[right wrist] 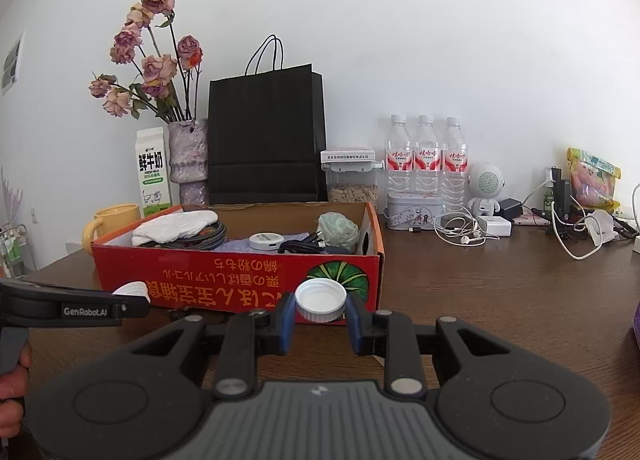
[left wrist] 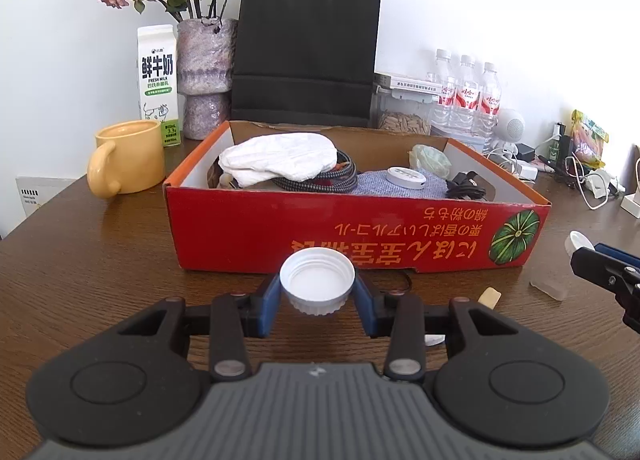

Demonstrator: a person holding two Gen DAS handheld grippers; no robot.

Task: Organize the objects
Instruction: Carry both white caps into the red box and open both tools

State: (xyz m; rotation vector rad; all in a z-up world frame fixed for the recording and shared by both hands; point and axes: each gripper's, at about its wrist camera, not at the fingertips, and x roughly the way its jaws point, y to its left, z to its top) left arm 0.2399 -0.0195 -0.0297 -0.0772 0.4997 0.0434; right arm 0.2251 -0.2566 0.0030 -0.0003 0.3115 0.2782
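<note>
Left gripper (left wrist: 317,292) clamped on white bottle cap (left wrist: 317,280), open side up, pads (left wrist: 267,306) pressing both flanks; right gripper (right wrist: 320,314) likewise clamped on 2nd white cap (right wrist: 320,299), open side up; both caps held above wooden table (left wrist: 100,252), just short of red cardboard box (left wrist: 360,232); box lies straight ahead of both grippers, long axis across the view, front wall between caps and interior; box holds white cloth (left wrist: 280,158), braided cable (left wrist: 340,176), round white gadget (left wrist: 406,177); likely next move: lift over front wall, drop inside; left gripper looks slightly nearer the wall; risk: cap clipping the rim.
</note>
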